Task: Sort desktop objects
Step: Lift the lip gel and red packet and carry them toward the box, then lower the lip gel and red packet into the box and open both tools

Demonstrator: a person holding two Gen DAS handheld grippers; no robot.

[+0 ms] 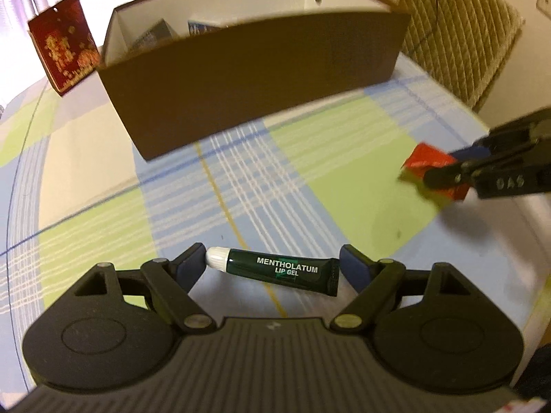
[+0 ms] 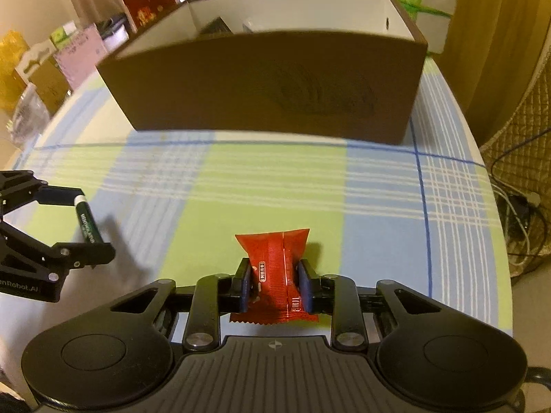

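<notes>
The right hand-held gripper [image 2: 274, 284] is clamping the red sachet [image 2: 279, 268]; the left hand-held gripper [image 1: 272, 268] is holding the lip gel tube [image 1: 275, 272] endwise, axis crosswise, brown box [image 1: 248, 79] lying far ahead.

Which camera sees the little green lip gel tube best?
The left wrist view: the lip gel tube lies sideways between the left tool fingers, label readable. In the right wrist view it is small at the left edge, seen end-on, its writing too tiny to read.
</notes>
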